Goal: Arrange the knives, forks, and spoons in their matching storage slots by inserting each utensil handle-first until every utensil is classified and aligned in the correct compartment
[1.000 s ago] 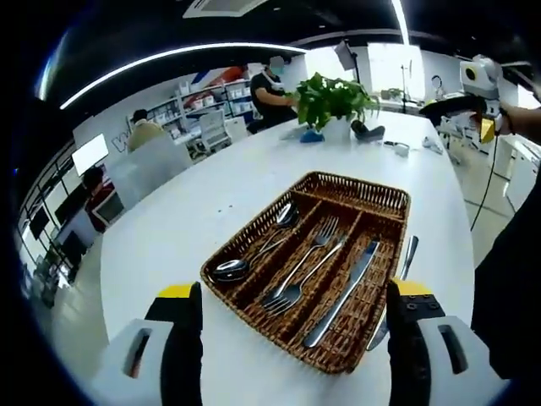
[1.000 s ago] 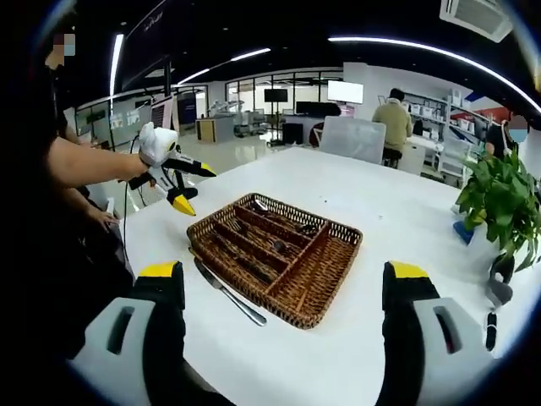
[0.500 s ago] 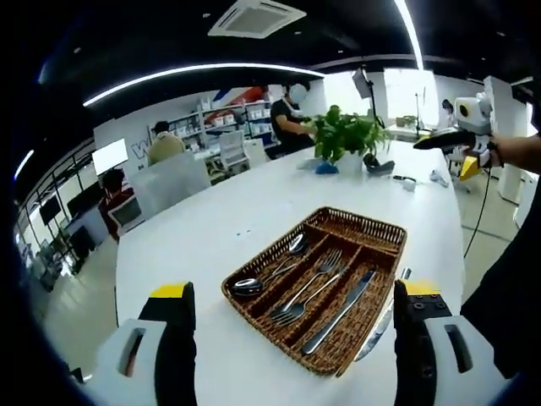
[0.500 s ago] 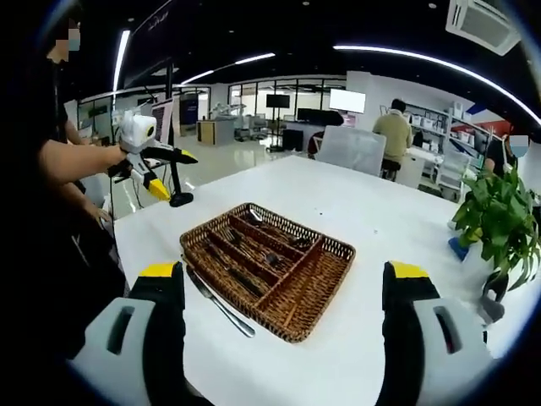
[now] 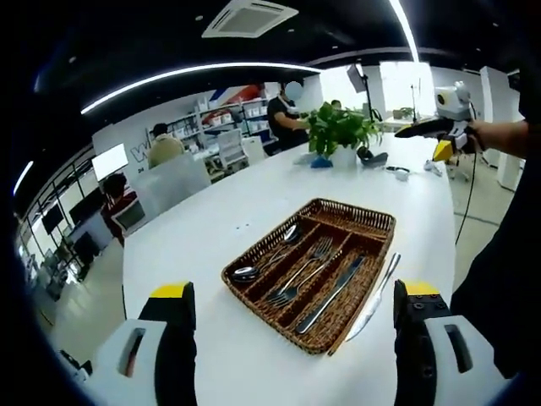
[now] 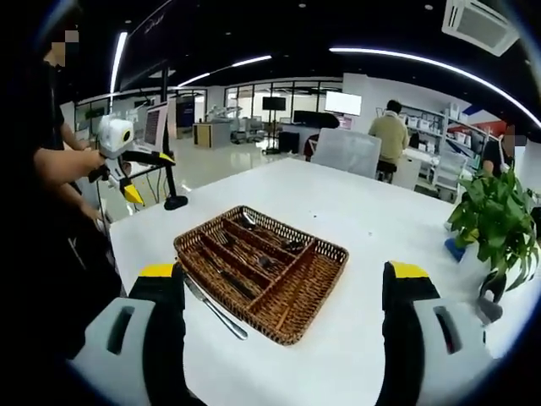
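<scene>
left gripper view: knife (image 5: 373, 298) beside basket (image 5: 355, 215) (no labels legible).

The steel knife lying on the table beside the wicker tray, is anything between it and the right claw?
Nothing visible: only bare white table separates the right claw from the steel knife beside the wicker tray.
</scene>
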Action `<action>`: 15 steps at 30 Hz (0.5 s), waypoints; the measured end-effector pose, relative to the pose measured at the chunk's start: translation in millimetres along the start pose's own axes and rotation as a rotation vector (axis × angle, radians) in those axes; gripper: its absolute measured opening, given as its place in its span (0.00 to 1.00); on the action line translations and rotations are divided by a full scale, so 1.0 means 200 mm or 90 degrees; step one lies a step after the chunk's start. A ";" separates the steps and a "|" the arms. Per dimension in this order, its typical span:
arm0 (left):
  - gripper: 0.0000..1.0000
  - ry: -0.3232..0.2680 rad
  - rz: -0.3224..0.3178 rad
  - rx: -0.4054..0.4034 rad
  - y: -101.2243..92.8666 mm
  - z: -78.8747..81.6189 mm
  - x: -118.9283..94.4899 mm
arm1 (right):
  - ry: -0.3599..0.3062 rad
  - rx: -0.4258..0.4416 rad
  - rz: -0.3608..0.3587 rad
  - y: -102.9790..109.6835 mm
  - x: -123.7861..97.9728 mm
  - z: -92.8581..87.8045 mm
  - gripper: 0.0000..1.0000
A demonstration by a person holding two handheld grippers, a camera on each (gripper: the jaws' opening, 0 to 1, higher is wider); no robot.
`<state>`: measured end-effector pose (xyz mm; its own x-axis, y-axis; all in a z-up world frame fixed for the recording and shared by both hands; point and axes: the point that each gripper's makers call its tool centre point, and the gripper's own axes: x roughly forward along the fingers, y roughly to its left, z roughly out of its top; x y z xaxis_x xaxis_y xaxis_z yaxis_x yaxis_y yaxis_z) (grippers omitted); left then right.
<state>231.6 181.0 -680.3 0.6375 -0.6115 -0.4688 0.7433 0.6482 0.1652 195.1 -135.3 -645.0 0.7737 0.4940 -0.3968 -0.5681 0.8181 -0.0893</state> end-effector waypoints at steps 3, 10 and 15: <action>0.99 -0.002 0.004 0.003 -0.01 0.02 -0.02 | 0.005 0.001 0.009 0.01 0.00 -0.02 1.00; 0.99 -0.010 0.011 -0.006 0.00 0.03 -0.05 | 0.014 0.002 0.017 0.04 0.00 -0.06 1.00; 0.99 -0.002 0.019 0.002 0.01 0.02 -0.06 | 0.012 -0.003 0.019 0.05 0.00 -0.05 1.00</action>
<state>226.3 186.8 -670.6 0.6596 -0.5941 -0.4604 0.7251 0.6641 0.1820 186.6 -130.9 -654.5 0.7513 0.5124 -0.4160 -0.5919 0.8020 -0.0810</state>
